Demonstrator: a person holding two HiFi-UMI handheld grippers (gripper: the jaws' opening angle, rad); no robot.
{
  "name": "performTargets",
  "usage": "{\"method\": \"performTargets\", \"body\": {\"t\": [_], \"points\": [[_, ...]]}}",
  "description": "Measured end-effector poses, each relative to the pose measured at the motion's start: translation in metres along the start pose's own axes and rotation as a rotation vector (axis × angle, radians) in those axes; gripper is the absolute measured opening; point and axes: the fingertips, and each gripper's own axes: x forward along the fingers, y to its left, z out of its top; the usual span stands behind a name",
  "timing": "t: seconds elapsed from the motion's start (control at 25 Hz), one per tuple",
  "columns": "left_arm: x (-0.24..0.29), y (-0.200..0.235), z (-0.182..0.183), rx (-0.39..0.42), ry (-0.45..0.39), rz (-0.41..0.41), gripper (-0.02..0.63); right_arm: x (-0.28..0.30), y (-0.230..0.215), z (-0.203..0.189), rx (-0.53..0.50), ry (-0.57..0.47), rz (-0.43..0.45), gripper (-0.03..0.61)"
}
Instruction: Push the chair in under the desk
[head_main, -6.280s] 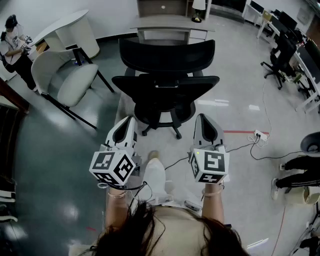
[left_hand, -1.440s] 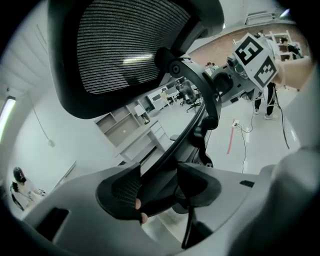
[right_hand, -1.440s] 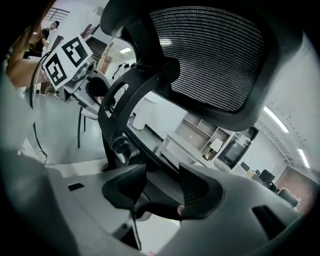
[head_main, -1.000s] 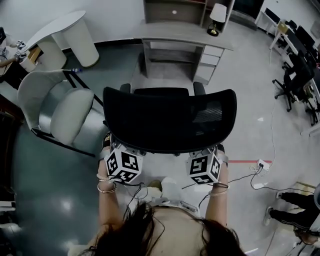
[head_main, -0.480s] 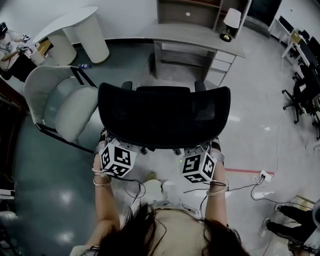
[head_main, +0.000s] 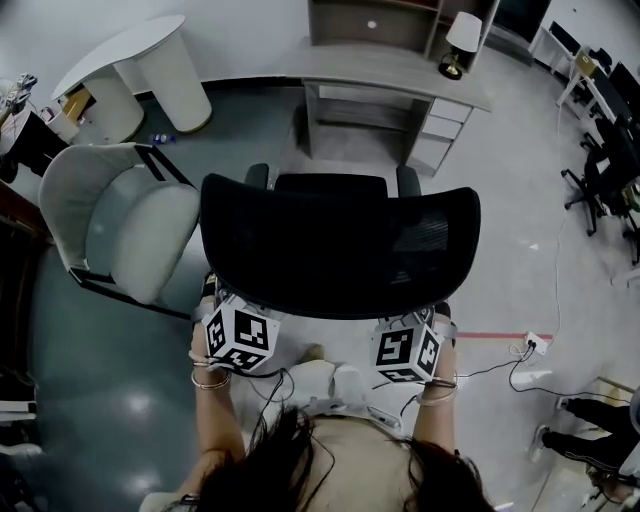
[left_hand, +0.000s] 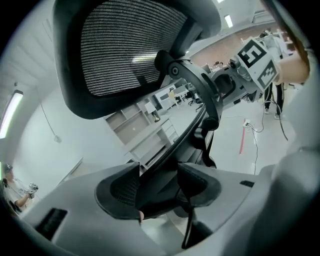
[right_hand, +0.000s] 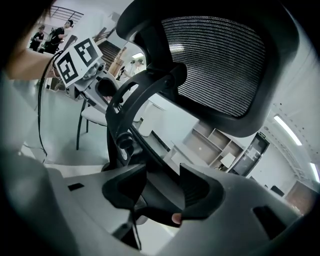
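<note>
A black mesh office chair (head_main: 340, 245) stands with its back toward me, facing the grey desk (head_main: 390, 65) at the top of the head view. Both grippers reach in under the chair's backrest. Only the left marker cube (head_main: 238, 335) and the right marker cube (head_main: 408, 350) show there; the jaws are hidden. In the left gripper view my left gripper (left_hand: 160, 187) is shut on the chair's black back frame (left_hand: 195, 100). In the right gripper view my right gripper (right_hand: 162, 192) is shut on the same back frame (right_hand: 125, 115) from the other side.
A white armchair (head_main: 130, 225) stands close on the chair's left, a white round table (head_main: 130, 60) behind it. The desk carries a lamp (head_main: 462, 40) and has drawers (head_main: 435, 140) on its right side. A power strip (head_main: 535, 345) with cables lies on the floor at right.
Six seconds ago both grippers hung free well behind the chair. Now they hold its back frame, and chair and I are closer to the desk. Over the last second little has shifted.
</note>
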Motion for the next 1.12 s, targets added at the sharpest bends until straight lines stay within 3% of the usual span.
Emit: {"method": "performTargets", "body": {"t": [0.72,1.12], "points": [[0.014,0.020,-0.002,0.057,-0.100,-0.028,0.225,0.011,0.005,0.009,0.060,0.057,-0.089,0.210],[0.052,0.035,0.015,0.075,-0.133,-0.009,0.225,0.044,-0.025,0.005,0.061,0.078,-0.119,0.210]]}}
